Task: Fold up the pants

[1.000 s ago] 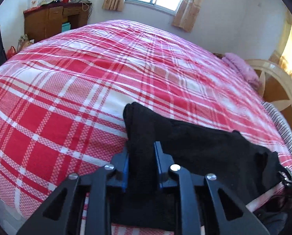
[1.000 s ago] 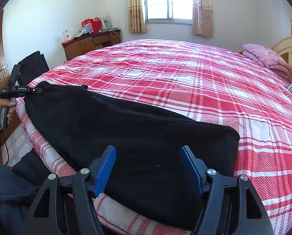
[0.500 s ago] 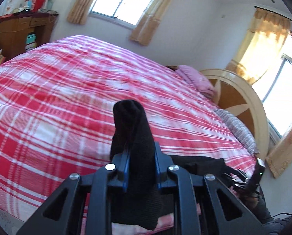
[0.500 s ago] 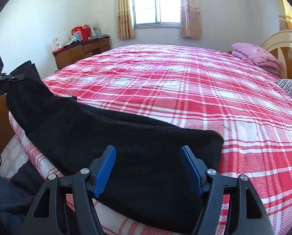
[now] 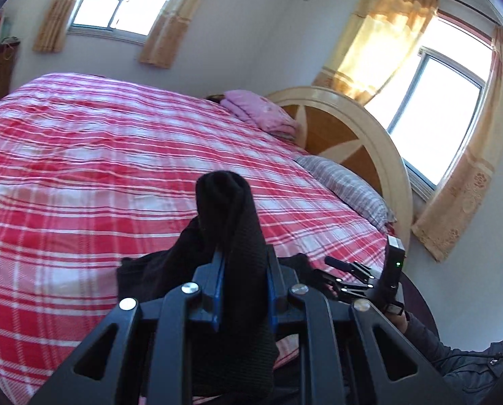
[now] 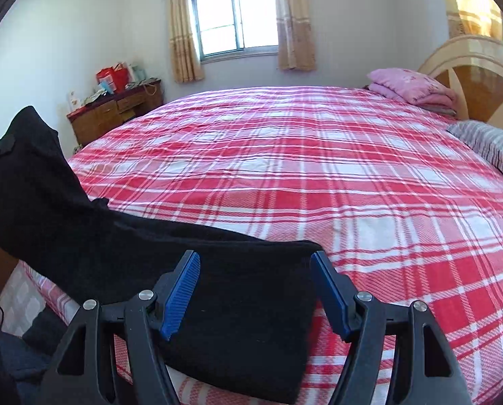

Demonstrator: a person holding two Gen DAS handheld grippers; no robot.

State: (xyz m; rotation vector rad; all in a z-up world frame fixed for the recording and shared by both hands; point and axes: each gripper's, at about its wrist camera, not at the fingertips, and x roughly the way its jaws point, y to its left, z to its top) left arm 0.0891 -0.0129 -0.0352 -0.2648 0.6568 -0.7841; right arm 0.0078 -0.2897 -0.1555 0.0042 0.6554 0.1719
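Black pants [image 6: 116,236] lie along the near edge of the bed, on a red plaid bedspread [image 6: 319,168]. My left gripper [image 5: 244,254] is shut on one end of the pants [image 5: 231,222], and the cloth sticks up past the blue pads. In the right wrist view that end rises off the bed at the far left. My right gripper [image 6: 255,260] hangs open just above the other end, which lies flat, with its pads apart from the cloth. The left wrist view shows the right gripper [image 5: 332,270] low on the right, at the bed's edge.
A folded pink blanket [image 6: 410,89] and a striped pillow [image 6: 487,145] lie by the round headboard [image 6: 481,67]. A wooden desk [image 6: 116,111] with clutter stands by the far wall. A person's dark sleeve [image 5: 420,334] is at the lower right.
My left gripper has lifted its end of the pants off the bed and swung toward the right gripper, turning to face the headboard. The right gripper has shifted slightly and stays open.
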